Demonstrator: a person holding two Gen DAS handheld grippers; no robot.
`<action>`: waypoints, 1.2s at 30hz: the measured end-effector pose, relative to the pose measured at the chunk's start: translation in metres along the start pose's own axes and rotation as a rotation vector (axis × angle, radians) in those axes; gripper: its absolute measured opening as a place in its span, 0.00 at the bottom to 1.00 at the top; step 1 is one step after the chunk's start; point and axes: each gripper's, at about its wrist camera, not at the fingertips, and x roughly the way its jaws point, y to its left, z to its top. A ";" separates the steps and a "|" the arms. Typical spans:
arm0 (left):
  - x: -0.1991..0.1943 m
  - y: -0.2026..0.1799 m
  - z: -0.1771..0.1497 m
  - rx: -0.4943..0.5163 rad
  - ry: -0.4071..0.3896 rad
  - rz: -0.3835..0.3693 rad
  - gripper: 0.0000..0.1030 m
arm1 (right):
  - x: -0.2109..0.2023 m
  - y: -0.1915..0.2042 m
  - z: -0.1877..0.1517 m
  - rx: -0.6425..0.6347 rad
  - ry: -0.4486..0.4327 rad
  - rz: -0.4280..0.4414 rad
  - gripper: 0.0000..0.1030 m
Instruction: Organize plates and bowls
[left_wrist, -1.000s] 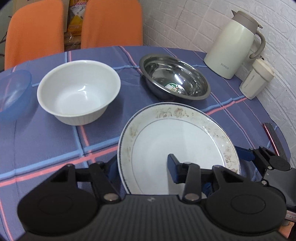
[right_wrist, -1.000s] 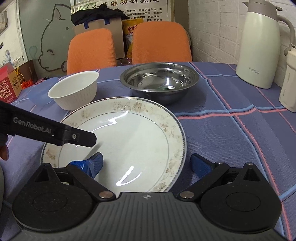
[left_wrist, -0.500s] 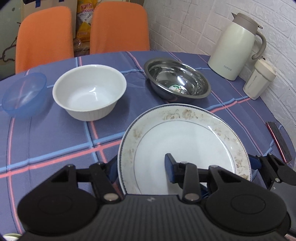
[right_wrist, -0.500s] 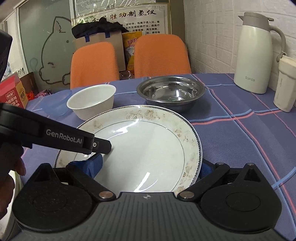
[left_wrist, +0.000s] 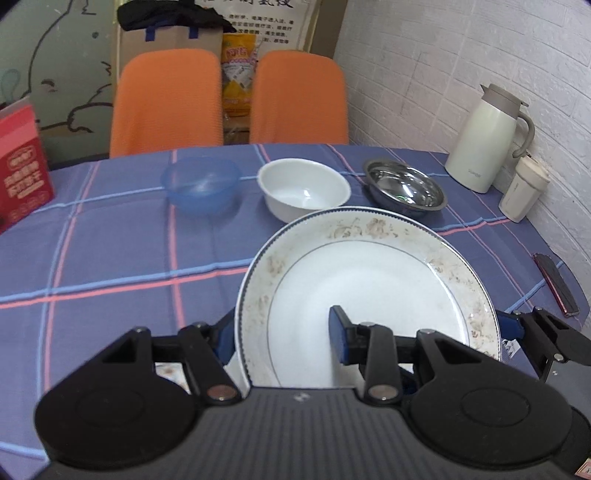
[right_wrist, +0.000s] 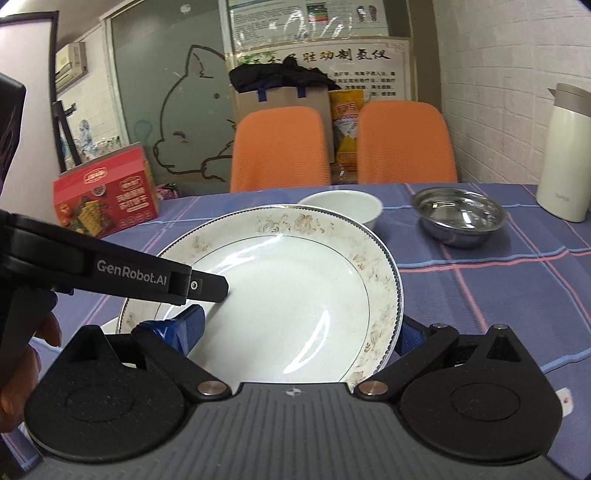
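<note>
A white plate with a faded floral rim hangs tilted above the table, held from both sides. My left gripper is shut on its left edge, one blue pad on top and one beneath. My right gripper is shut on its near edge in the same way. The white plate fills the middle of the right wrist view. Behind it on the cloth stand a blue plastic bowl, a white bowl and a steel bowl. Another white dish peeks out under the held plate.
A cream thermos jug and a small lidded cup stand at the right by the brick wall. A red box sits on the table's left. Two orange chairs stand behind the checked blue tablecloth. A dark flat object lies at the right edge.
The plate has risen off the table in both grippers and now tilts. Both cameras climbed and drew back, bringing the blue bowl, red box and chairs into view.
</note>
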 end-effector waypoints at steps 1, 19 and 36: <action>-0.011 0.011 -0.006 -0.005 -0.006 0.021 0.34 | 0.000 0.010 -0.002 -0.006 0.005 0.023 0.87; -0.046 0.073 -0.077 -0.069 -0.007 0.113 0.36 | 0.004 0.073 -0.041 -0.037 0.129 0.122 0.87; -0.063 0.062 -0.067 -0.048 -0.114 0.120 0.58 | -0.022 0.061 -0.039 -0.069 0.037 0.084 0.85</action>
